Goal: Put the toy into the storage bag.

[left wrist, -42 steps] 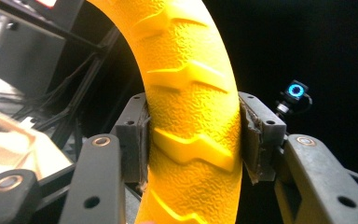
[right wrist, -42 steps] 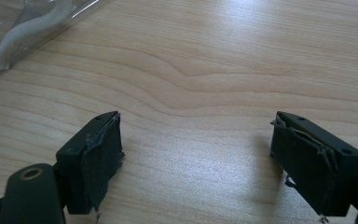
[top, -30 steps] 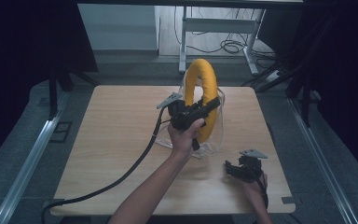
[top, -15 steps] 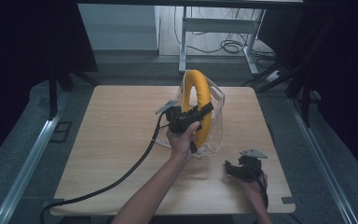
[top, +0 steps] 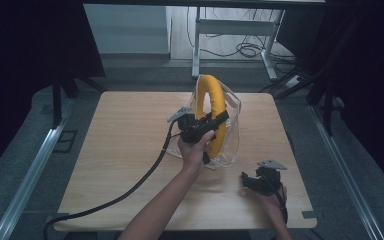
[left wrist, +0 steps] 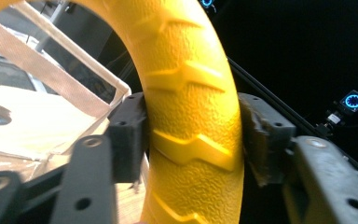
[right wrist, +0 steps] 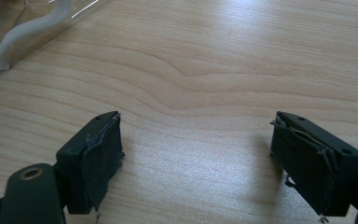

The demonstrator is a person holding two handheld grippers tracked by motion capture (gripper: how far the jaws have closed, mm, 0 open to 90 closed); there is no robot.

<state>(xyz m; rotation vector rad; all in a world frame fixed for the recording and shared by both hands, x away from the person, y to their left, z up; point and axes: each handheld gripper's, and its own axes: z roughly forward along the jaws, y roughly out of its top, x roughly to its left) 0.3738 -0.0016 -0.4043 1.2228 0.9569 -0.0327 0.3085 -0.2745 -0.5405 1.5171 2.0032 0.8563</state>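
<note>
Change: since a second ago the ring (top: 211,112) has turned in the left claw (top: 211,122) from nearly face-on to the high view towards edge-on; the right claw (top: 252,181) has stayed put near the desk's front right.
Left claw: closed on the ring's rim, both pads pressed against the yellow tread as the left gripper view (left wrist: 191,140) shows, the ring running up between them.
Right claw: jaws wide apart with nothing between them, hovering low over bare wood in the right gripper view (right wrist: 196,158).
Ring: yellow, ribbed like a tyre, held upright above the middle of the desk (top: 130,150), its lower part sunk in the mouth of the bag (top: 230,135).
Bag: clear plastic with pale straps, standing on the desk just behind the left hand (top: 195,152); a corner of it shows at the top left of the right gripper view (right wrist: 23,28).
Key relation: the ring's plane stands vertical and appears roughly in line with the bag's long opening, straight below the grip, so the likely move is downward.
Nearer hand: the left already has the ring; the right sits near the bag's front right, free to steady it.
Risk: the limp bag may fold under the ring.
</note>
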